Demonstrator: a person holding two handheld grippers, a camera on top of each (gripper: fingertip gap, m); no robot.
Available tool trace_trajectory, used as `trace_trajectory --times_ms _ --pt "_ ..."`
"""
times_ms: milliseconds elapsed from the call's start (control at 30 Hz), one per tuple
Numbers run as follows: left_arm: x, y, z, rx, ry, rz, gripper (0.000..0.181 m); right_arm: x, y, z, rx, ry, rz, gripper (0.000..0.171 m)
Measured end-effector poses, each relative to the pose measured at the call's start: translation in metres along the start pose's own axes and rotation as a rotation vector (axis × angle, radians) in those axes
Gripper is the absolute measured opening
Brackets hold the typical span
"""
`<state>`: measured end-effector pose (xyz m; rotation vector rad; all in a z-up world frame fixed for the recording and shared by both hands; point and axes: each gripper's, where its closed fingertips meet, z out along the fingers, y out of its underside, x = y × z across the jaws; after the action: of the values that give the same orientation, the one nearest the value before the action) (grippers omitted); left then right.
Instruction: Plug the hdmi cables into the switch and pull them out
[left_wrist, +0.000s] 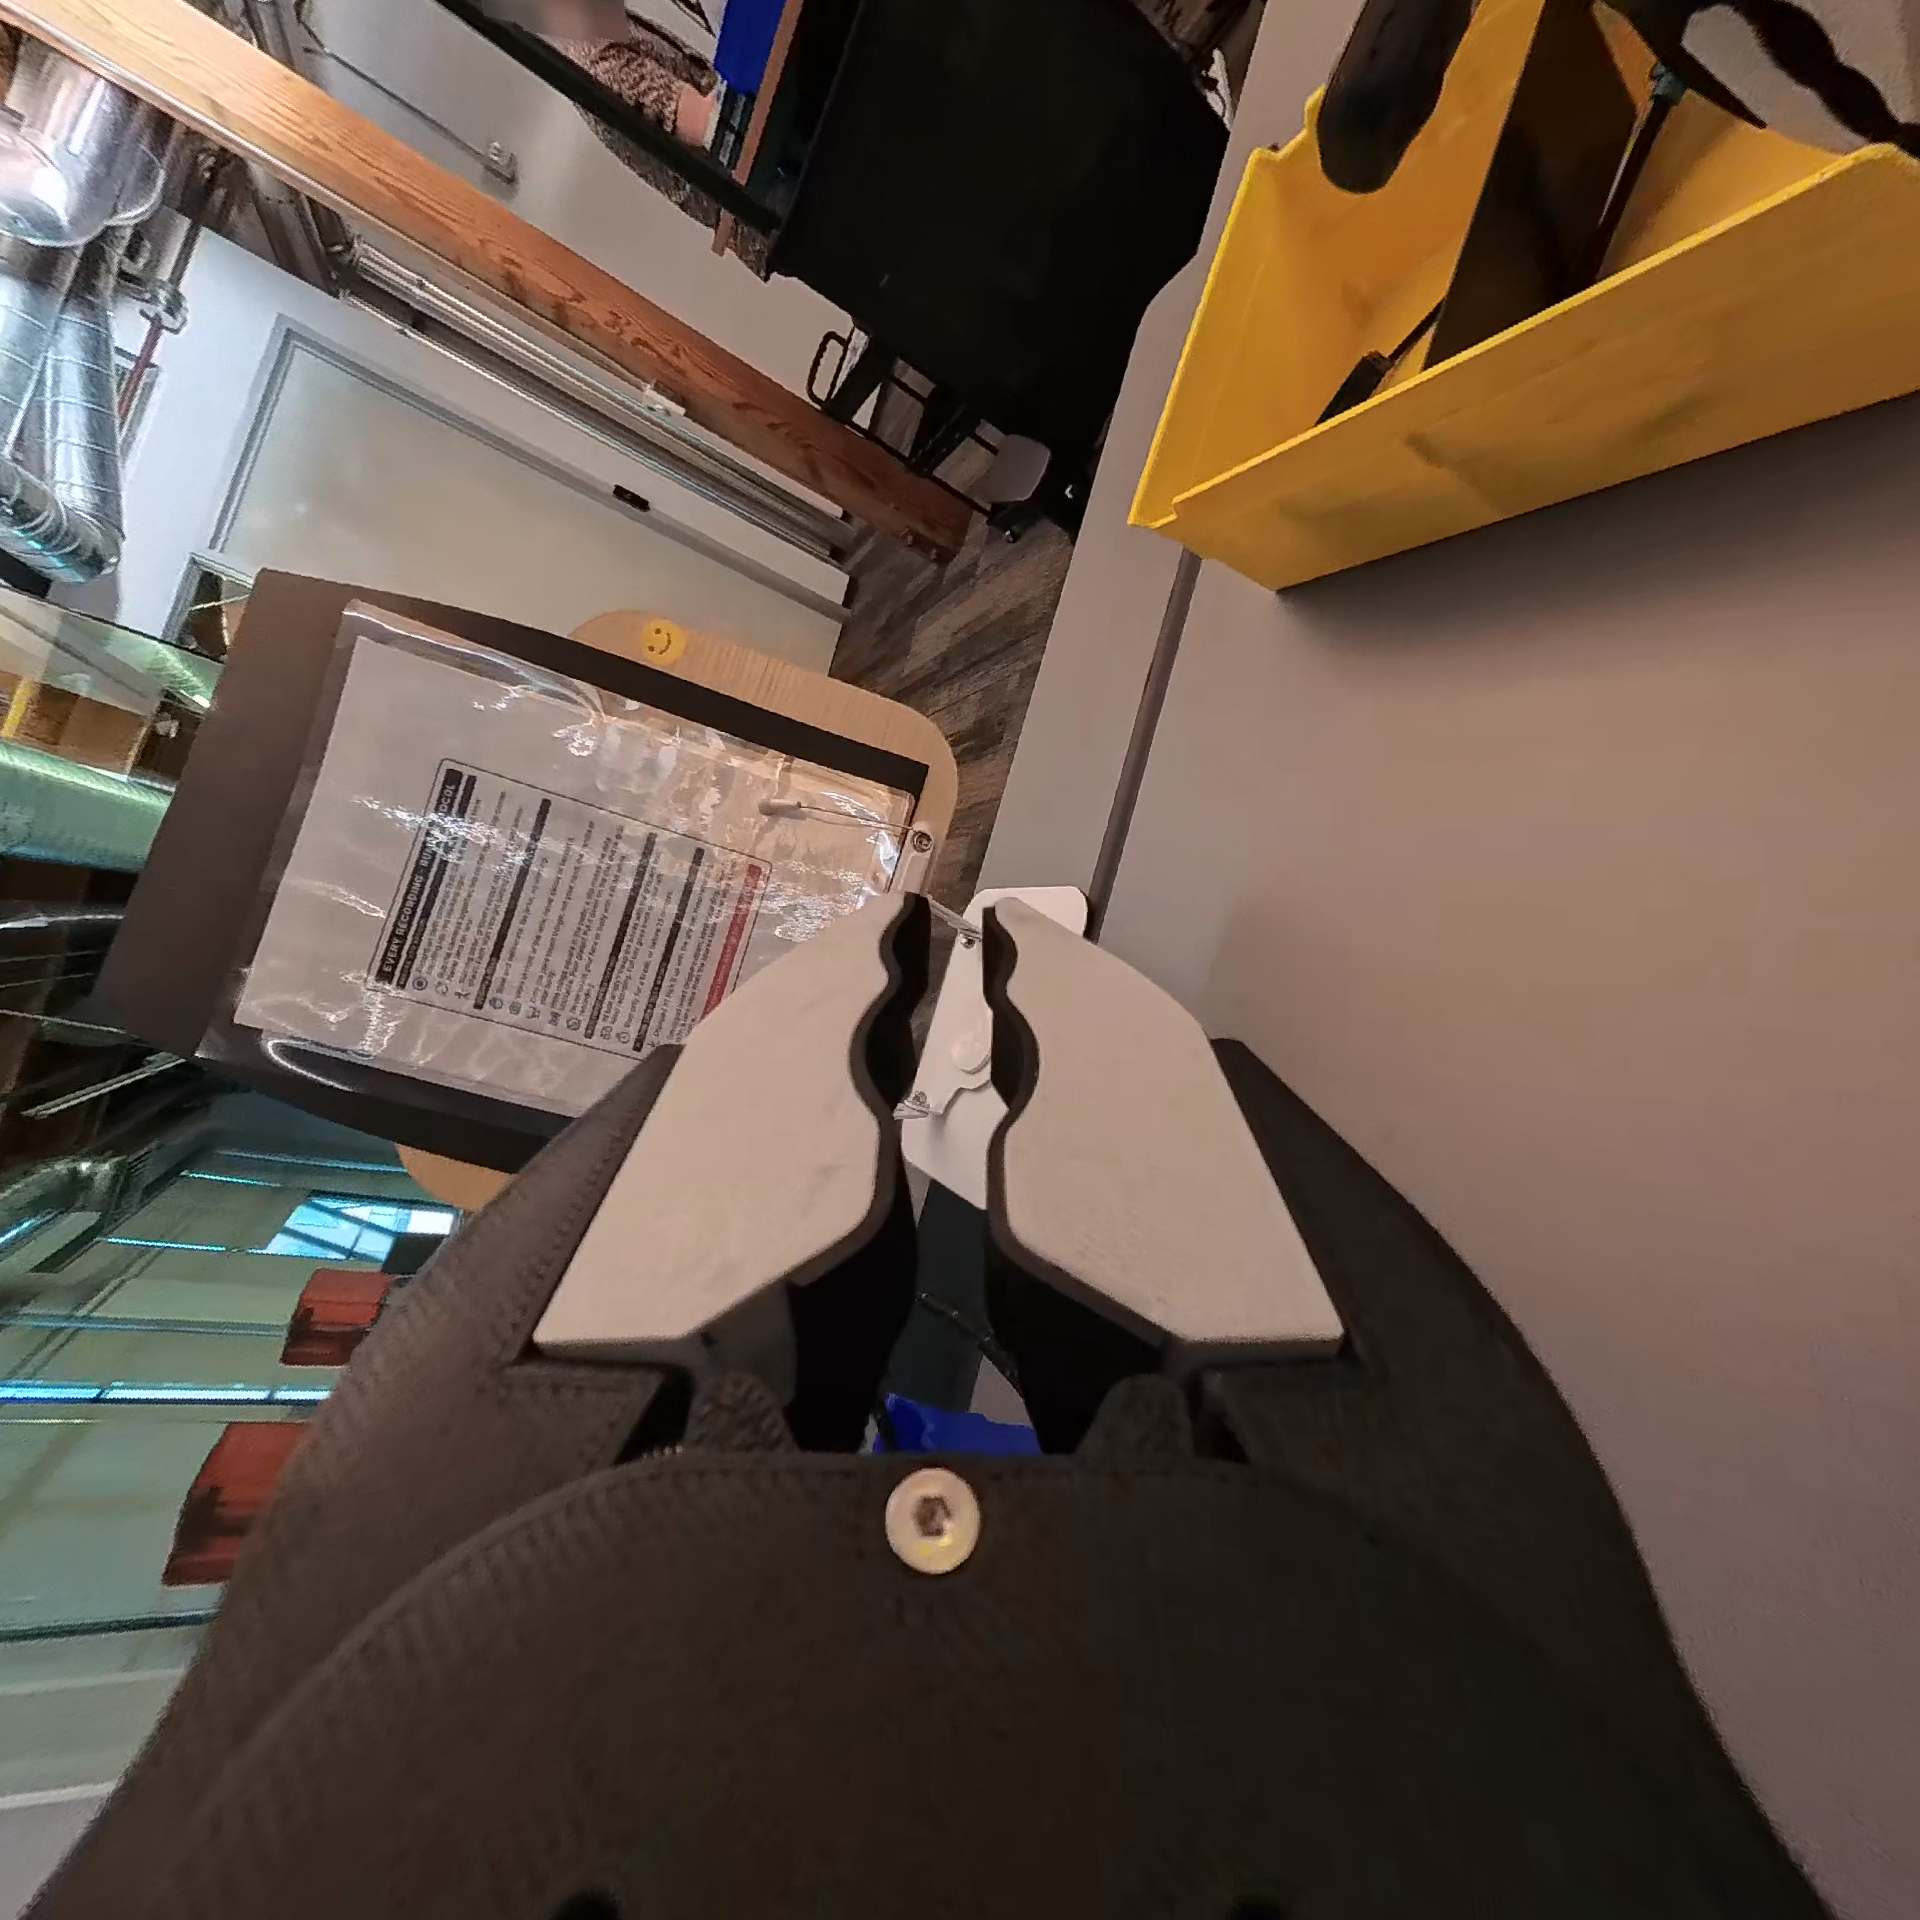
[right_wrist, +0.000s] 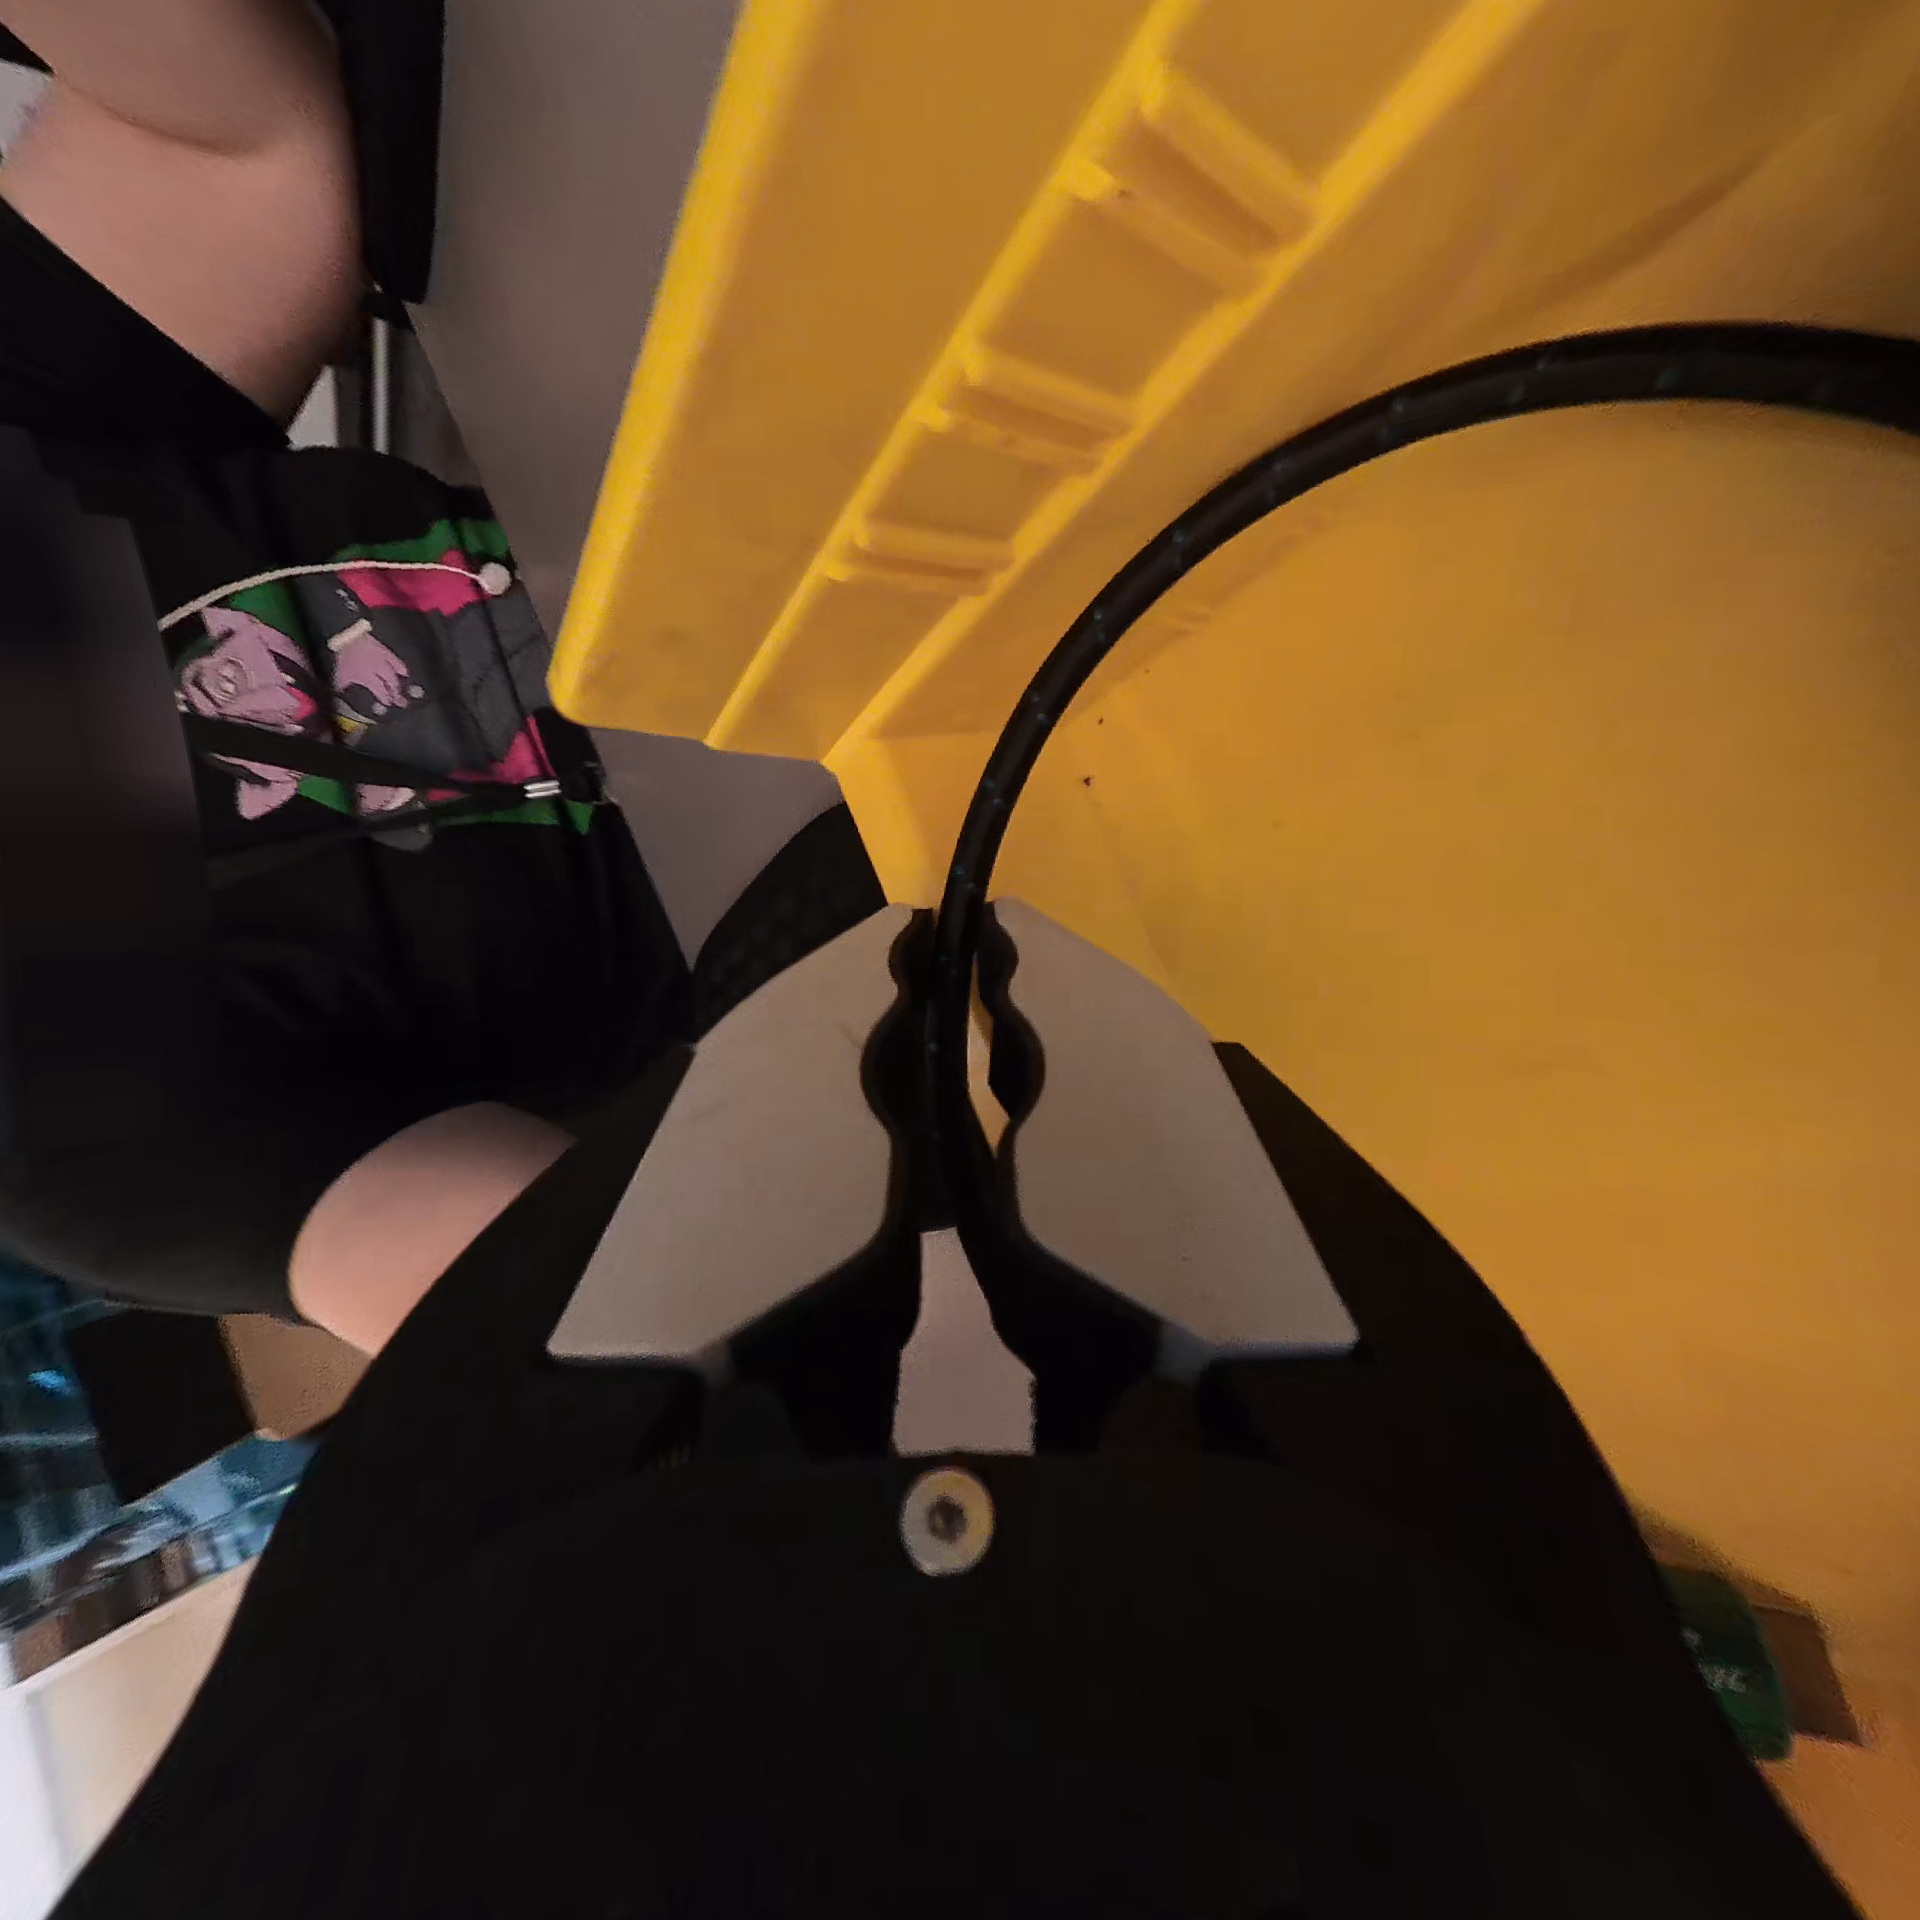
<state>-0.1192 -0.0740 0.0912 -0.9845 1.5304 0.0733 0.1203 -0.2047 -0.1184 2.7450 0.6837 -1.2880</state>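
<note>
My right gripper (right_wrist: 951, 914) is shut on a black HDMI cable (right_wrist: 1091, 613). The cable runs between the fingers, then arcs up and to the right across a yellow bin (right_wrist: 1455, 883). Its plug is not in view. My left gripper (left_wrist: 954, 920) is almost fully shut, with only a narrow gap and nothing between the fingers. It hovers over the grey table (left_wrist: 1558, 1091), away from the yellow bin (left_wrist: 1558, 416). A braided black cable (left_wrist: 1808, 73) and a dark object (left_wrist: 1371, 104) show inside that bin. The switch is in neither view.
A framed laminated sheet (left_wrist: 520, 862) stands ahead of the left gripper, with a white bracket (left_wrist: 961, 1039) at the table edge. A person in a black printed shirt (right_wrist: 364, 707) is close on the right gripper's left. A green circuit board (right_wrist: 1735, 1683) lies at the lower right.
</note>
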Motion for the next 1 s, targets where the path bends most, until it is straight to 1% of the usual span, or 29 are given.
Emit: trace_trajectory --times_ms 67,100,200,300,333,400,533,667,800,900,1000 --pt "0.001 -0.001 0.0 -0.002 0.0 0.008 0.009 0.0 0.0 0.0 -0.028 -0.016 0.016 0.009" --pt "0.001 -0.001 0.0 0.0 0.0 0.009 0.008 0.0 0.0 0.0 -0.051 -0.003 -0.013 0.009" --pt "0.002 -0.003 -0.002 0.005 0.003 0.008 0.008 0.001 -0.002 -0.001 -0.089 0.143 -0.166 0.01" --pt "0.001 -0.003 -0.003 0.008 0.004 0.007 0.008 -0.002 -0.01 -0.008 -0.048 0.248 -0.25 0.012" --pt "0.002 -0.004 -0.002 0.008 0.006 0.008 0.008 -0.006 -0.013 -0.011 -0.021 0.253 -0.265 0.015" --pt "0.003 -0.003 -0.002 0.003 0.008 0.014 0.008 -0.015 -0.014 -0.016 0.025 0.235 -0.283 0.027" --pt "0.004 -0.003 -0.002 -0.004 0.009 0.024 0.008 -0.018 -0.003 -0.028 0.051 0.284 -0.338 0.026" --pt "0.004 -0.005 -0.003 0.009 0.012 0.014 0.008 -0.008 0.017 -0.041 0.058 0.382 -0.363 0.024" --pt "0.006 -0.006 -0.002 0.006 0.017 0.019 0.008 -0.003 0.031 -0.044 0.068 0.361 -0.343 0.008" --pt "0.008 -0.006 -0.001 0.005 0.022 0.022 0.008 -0.001 0.031 -0.04 0.064 0.336 -0.334 0.008" --pt "0.011 -0.007 0.001 0.002 0.03 0.025 0.008 0.001 0.029 -0.036 0.049 0.29 -0.23 0.008"
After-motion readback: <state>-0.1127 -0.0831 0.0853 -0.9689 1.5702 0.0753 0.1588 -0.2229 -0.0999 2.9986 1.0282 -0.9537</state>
